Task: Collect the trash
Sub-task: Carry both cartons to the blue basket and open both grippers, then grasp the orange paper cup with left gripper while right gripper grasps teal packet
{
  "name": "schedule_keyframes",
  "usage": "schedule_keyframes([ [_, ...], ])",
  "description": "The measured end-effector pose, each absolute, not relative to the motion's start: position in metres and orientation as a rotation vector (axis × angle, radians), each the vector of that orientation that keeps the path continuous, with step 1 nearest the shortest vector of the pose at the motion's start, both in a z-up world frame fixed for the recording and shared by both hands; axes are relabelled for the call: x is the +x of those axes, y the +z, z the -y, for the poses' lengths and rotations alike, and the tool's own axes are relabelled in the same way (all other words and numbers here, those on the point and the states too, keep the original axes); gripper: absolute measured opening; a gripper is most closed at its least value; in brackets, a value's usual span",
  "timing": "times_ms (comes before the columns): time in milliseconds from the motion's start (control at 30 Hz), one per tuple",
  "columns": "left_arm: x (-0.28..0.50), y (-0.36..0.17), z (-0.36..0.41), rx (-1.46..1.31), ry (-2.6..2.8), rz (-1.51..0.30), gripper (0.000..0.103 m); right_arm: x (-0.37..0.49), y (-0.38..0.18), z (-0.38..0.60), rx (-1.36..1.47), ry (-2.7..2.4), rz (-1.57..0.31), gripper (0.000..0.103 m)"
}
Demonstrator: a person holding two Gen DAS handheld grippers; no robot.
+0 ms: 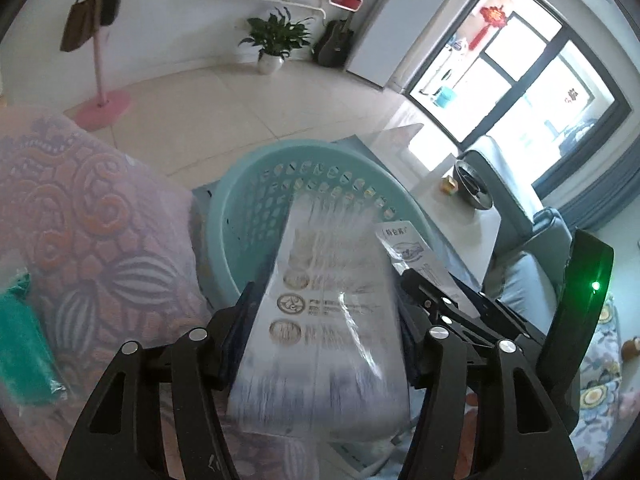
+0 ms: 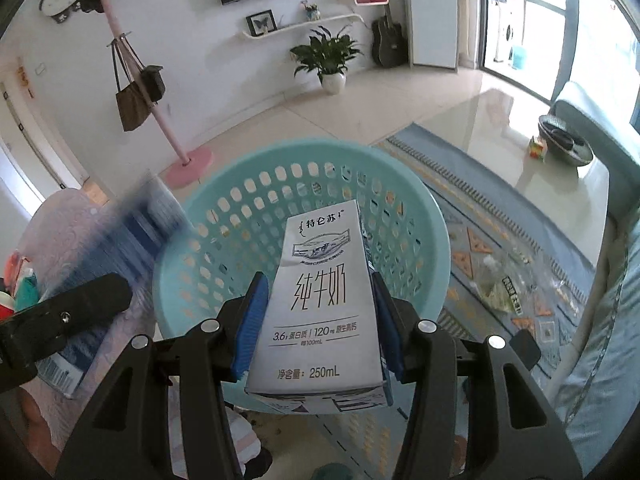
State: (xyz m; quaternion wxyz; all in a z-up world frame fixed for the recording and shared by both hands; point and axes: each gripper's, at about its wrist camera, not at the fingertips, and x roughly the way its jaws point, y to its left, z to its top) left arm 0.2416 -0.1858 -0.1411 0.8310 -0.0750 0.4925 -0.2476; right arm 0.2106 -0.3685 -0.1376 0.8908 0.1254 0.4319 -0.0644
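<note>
My right tool [image 2: 316,316] grips a white milk carton [image 2: 320,308] above the teal basket [image 2: 424,216], while my left tool [image 1: 326,332] clamps a second, blurred carton [image 1: 328,320] over the same basket's rim.

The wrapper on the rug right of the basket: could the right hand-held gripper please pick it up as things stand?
Probably not yet: the right hand-held gripper is shut on a milk carton over the basket. The wrapper lies uncovered on the rug, so dropping the carton first should free it.
</note>
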Motion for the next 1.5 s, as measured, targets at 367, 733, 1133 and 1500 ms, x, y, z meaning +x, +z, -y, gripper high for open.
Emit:
schedule_keyframes([
  [367, 0.215, -0.115, 0.178, -0.197, -0.519, -0.943, 0.071, 0.198, -0.115, 0.366, 0.279, -0.102, -0.840, 0.058],
  [733, 0.161, -0.066, 0.145, -0.201, -0.462, -0.795, 0.071, 0.172, -0.079, 0.327, 0.241, -0.011, -0.759, 0.058],
  [1133, 0.075, -0.035, 0.041, -0.318, -0.167, -0.633, 0.083, 0.129, -0.020, 0.226, 0.109, 0.251, -0.571, 0.058],
  [1500, 0.036, -0.040, -0.051, -0.386, 0.182, -0.612, 0.089, 0.126, -0.021, 0.135, 0.012, 0.396, -0.575, 0.058],
])
